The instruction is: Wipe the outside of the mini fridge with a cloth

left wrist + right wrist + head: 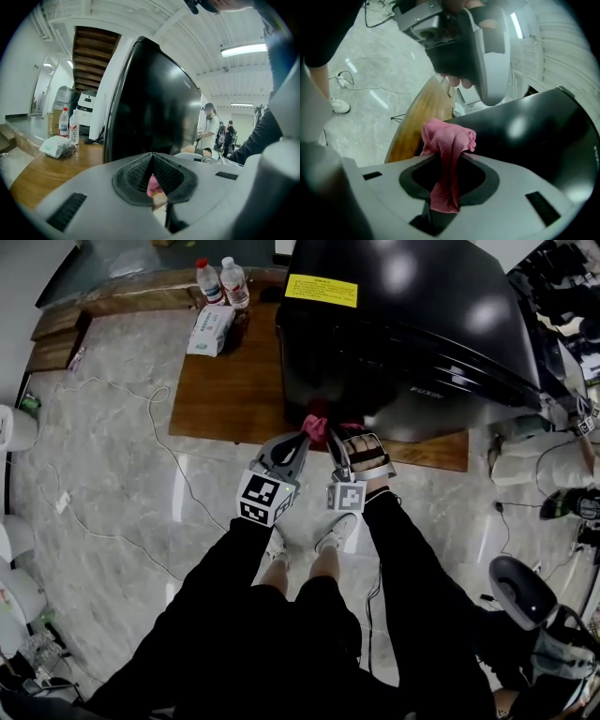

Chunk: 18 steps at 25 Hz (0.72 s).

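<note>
Head view: the mini fridge (403, 324) stands on the wooden tabletop (230, 390). The left gripper (300, 440) and right gripper (339, 442) meet at its lower front edge.

Left gripper view: my fingers are clenched together, with pink only glimpsed through the gap.

Right gripper view: my fingers pinch the pink cloth (447, 154) just beside the black wall. I judge wiping is about to start; next I press the cloth flat and sweep.
</note>
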Each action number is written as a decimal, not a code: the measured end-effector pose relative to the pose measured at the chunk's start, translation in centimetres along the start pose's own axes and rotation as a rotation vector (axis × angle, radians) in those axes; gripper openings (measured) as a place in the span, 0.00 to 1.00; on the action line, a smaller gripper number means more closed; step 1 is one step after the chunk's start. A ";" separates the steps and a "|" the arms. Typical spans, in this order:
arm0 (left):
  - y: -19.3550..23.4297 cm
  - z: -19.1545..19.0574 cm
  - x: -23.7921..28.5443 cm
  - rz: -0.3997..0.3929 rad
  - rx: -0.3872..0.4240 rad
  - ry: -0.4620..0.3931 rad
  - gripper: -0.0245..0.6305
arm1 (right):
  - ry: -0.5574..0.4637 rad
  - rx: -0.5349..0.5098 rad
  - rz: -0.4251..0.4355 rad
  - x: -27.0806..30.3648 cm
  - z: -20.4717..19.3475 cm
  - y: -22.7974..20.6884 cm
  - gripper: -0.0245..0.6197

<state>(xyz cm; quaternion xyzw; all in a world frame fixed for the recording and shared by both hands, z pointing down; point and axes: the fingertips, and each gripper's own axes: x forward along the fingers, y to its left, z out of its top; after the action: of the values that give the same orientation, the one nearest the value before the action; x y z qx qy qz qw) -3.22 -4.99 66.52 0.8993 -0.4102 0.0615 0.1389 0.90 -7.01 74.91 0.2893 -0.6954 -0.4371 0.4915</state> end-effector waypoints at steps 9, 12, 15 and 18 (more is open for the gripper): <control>-7.2 8.9 -1.2 -0.100 0.072 -0.072 0.04 | 0.027 0.426 -0.238 -13.4 -2.0 -13.6 0.21; -10.9 13.1 -0.2 -0.158 0.096 -0.135 0.04 | 0.066 0.579 -0.372 -17.8 -5.3 -19.4 0.21; -14.3 17.0 1.8 -0.200 0.098 -0.169 0.04 | 0.080 0.637 -0.479 -20.8 -8.4 -24.3 0.21; -17.2 19.9 3.5 -0.236 0.113 -0.196 0.04 | 0.083 0.705 -0.548 -22.6 -11.3 -27.2 0.21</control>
<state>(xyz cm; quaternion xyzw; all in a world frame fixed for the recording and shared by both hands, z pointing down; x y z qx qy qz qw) 11.99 -2.80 44.87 0.9493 -0.3092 -0.0204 0.0534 18.66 -4.10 42.44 0.6300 -0.6793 -0.2755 0.2563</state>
